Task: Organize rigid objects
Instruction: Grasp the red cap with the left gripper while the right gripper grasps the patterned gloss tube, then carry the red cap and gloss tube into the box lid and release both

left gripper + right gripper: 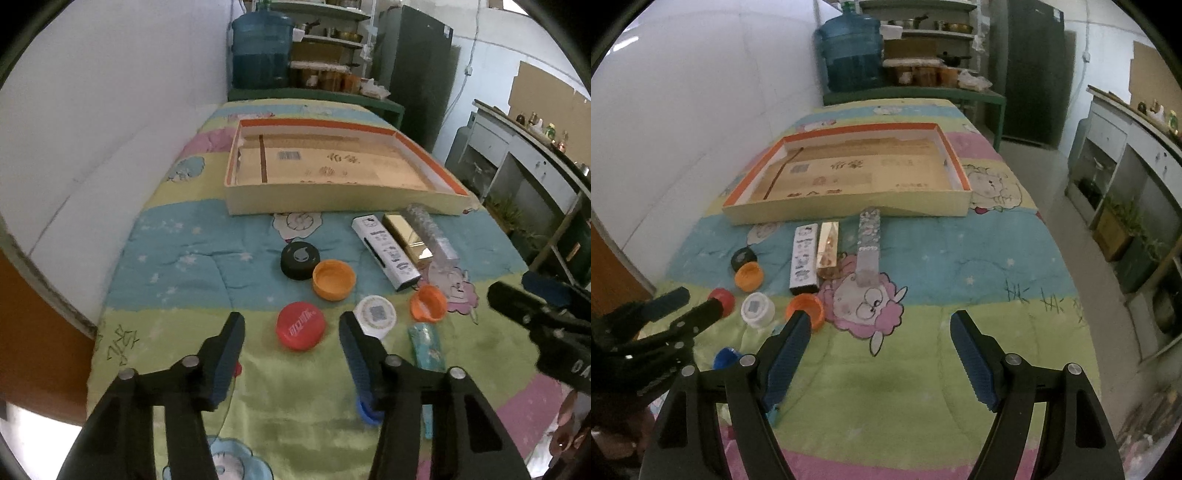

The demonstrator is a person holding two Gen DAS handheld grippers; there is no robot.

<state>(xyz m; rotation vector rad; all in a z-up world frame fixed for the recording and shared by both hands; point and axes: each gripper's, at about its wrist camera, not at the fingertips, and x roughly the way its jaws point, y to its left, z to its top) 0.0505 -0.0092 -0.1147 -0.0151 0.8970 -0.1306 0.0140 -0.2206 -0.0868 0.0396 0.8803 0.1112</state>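
My left gripper (291, 321) is open low over the quilt. A red bottle cap (301, 330) lies between its fingers, and neither pad touches it. Around it lie a black cap (300, 260), an upturned orange cap (333, 278), a white cap (376, 315), a smaller orange cap (428, 302) and a blue cap (365, 410), partly behind my finger. A white printed box (386, 253), a gold box (404, 236) and a glittery tube (430, 230) lie side by side. My right gripper (881, 317) stands open over bare quilt, right of the caps.
A shallow cardboard tray (343, 201) with an orange inner rim sits beyond the objects, nothing in it. A teal packet (426, 345) lies near the white cap. The wall runs along the bed's left side. A water jug (260, 51) and shelves stand past the far end.
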